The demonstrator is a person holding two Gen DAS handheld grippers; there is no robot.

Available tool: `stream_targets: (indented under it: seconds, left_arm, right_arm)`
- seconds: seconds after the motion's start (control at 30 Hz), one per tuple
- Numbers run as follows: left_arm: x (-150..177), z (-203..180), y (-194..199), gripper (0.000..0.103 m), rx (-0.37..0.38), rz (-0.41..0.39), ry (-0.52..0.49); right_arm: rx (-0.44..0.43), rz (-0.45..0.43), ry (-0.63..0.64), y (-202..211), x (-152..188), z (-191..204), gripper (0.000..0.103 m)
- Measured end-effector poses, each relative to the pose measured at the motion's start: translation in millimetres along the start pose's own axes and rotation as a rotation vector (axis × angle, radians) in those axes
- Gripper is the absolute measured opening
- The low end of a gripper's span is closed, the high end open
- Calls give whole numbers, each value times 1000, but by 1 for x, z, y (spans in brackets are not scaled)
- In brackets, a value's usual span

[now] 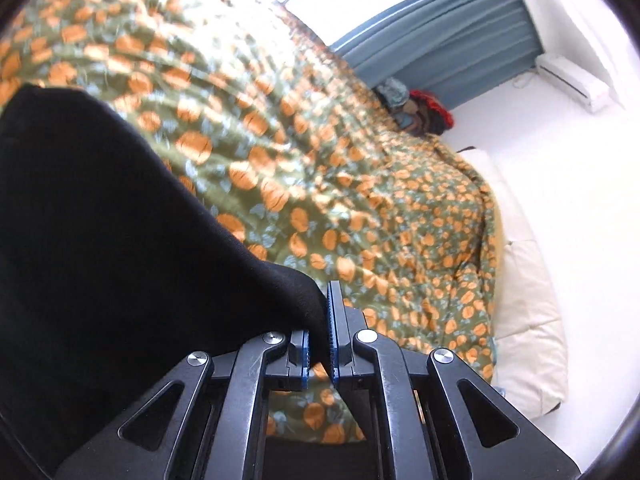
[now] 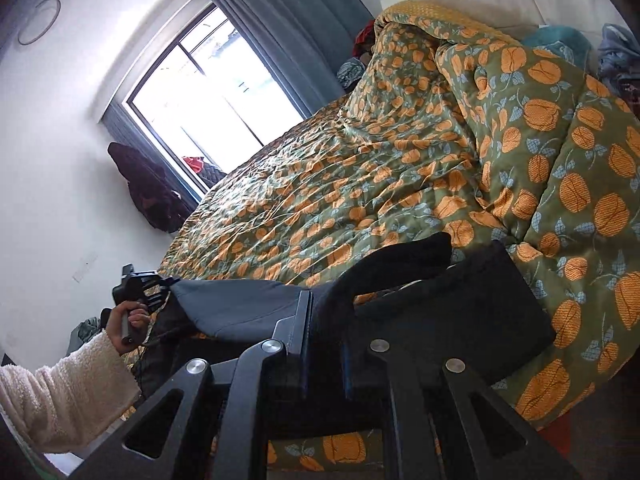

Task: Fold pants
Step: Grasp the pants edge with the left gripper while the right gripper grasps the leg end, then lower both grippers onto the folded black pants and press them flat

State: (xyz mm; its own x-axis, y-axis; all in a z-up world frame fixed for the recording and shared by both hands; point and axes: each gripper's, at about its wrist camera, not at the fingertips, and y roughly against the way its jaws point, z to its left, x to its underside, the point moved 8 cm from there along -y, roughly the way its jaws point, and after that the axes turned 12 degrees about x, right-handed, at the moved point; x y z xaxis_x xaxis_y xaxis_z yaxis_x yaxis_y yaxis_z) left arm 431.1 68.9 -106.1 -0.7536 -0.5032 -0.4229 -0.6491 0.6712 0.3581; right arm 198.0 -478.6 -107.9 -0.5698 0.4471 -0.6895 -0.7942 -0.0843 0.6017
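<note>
The black pants [image 1: 100, 220] hang from my left gripper [image 1: 319, 332], whose blue pads pinch a corner of the cloth; the fabric fills the left of that view. In the right wrist view my right gripper [image 2: 326, 320] is shut on another part of the pants [image 2: 440, 300], which stretch leftward above the bed to my left gripper [image 2: 140, 284], held by a hand in a white fleece sleeve. The pants are lifted over the green quilt with orange fruit [image 2: 360, 168].
The quilt [image 1: 360, 200] covers the bed, bunched in a ridge at the right [image 2: 560, 140]. White pillows [image 1: 528, 320] lie at the bed's edge. Blue curtains [image 1: 440, 28], a window [image 2: 216, 92] and piled clothes [image 2: 152, 192] are behind.
</note>
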Motion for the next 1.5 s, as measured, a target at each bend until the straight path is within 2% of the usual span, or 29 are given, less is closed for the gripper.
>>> stream_targets:
  seconds: [0.03, 0.1, 0.17, 0.23, 0.3, 0.37, 0.4, 0.47, 0.6, 0.73, 0.87, 1.2, 1.27, 1.33, 1.37, 1.4, 1.43, 1.47, 1.5]
  left_arm:
    - [3, -15, 28, 6, -3, -32, -53]
    - [24, -31, 79, 7, -56, -66, -145]
    - [67, -22, 107, 7, -130, -34, -181]
    - [125, 9, 108, 7, -193, 62, -141]
    - [176, 42, 93, 7, -233, 161, -91]
    - [206, 60, 84, 6, -262, 203, -68]
    - [213, 63, 81, 6, -263, 207, -63]
    - [222, 59, 76, 6, -261, 229, -71]
    - [236, 37, 66, 6, -249, 274, -147]
    - [253, 38, 58, 6, -262, 317, -163]
    - [264, 43, 55, 6, -293, 343, -167]
    - [278, 45, 59, 6, -376, 397, -250]
    - [279, 48, 60, 9, -375, 405, -241]
    - [277, 51, 67, 26, -391, 402, -221]
    - [276, 52, 74, 34, -402, 403, -209]
    - [275, 52, 85, 49, -410, 400, -196]
    - [273, 52, 98, 58, -411, 385, -190]
    - [270, 50, 113, 59, -409, 359, -187]
    - [265, 49, 128, 61, -405, 333, -188]
  right_arm:
    - [-19, -16, 0, -1, -10, 2, 12]
    - [-65, -27, 12, -1, -25, 11, 12]
    - [-70, 25, 53, -8, -25, 12, 12]
    - [-26, 129, 94, -25, -5, -3, 12]
    - [62, 242, 105, -46, 26, -35, 12]
    - [149, 360, 94, -65, 58, -70, 12]
    - [188, 390, 92, -70, 68, -83, 12]
    - [219, 373, 90, -68, 71, -95, 12]
    - [274, 314, 116, -57, 52, -102, 12]
    - [350, 326, 125, -50, 46, -122, 12]
    - [361, 333, 80, -48, 53, -139, 12]
    - [417, 302, 130, -52, 56, -134, 12]
    - [430, 299, 137, -52, 55, -133, 12]
    - [444, 294, 148, -51, 55, -131, 12]
    - [441, 287, 150, -49, 54, -128, 16]
    - [431, 287, 147, -47, 54, -127, 26]
    - [407, 291, 144, -43, 54, -123, 34]
    - [382, 287, 149, -37, 54, -117, 49]
    - [397, 267, 170, -29, 52, -114, 62]
